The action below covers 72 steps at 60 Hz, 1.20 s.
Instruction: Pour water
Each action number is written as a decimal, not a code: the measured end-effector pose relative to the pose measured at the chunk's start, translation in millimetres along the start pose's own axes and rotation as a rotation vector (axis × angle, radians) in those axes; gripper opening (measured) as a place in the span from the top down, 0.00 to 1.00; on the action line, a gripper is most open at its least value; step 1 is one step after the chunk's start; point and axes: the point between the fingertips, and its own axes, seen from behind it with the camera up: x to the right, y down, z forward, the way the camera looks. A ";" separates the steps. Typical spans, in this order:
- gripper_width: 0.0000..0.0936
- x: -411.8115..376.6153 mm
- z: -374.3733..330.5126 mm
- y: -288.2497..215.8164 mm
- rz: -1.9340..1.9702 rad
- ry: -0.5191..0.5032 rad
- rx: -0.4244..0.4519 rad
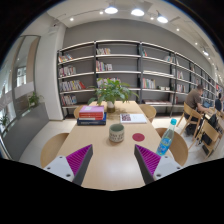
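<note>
A clear water bottle [166,138] with a blue label and cap stands on the light wooden table [108,162], ahead and to the right of my right finger. A small grey-green cup [117,132] stands on the table farther ahead, roughly midway between the fingers' lines. My gripper [111,164] is open and empty, low over the near part of the table, with the magenta pads [78,160] spread wide. Nothing is between the fingers.
A stack of books [92,114] and a potted plant [110,92] stand at the table's far end. A red coaster [138,137] lies right of the cup. Chairs [52,147] flank the table. A person [196,101] sits at the right. Bookshelves [120,70] line the back wall.
</note>
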 end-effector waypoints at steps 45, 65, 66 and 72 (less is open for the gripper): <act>0.09 284.3 169.7 69.2 0.070 0.154 0.012; 0.41 292.2 233.2 46.5 0.025 0.098 0.158; 0.43 292.2 232.7 46.1 0.026 0.100 0.167; 0.54 291.7 234.8 42.1 0.011 0.118 0.198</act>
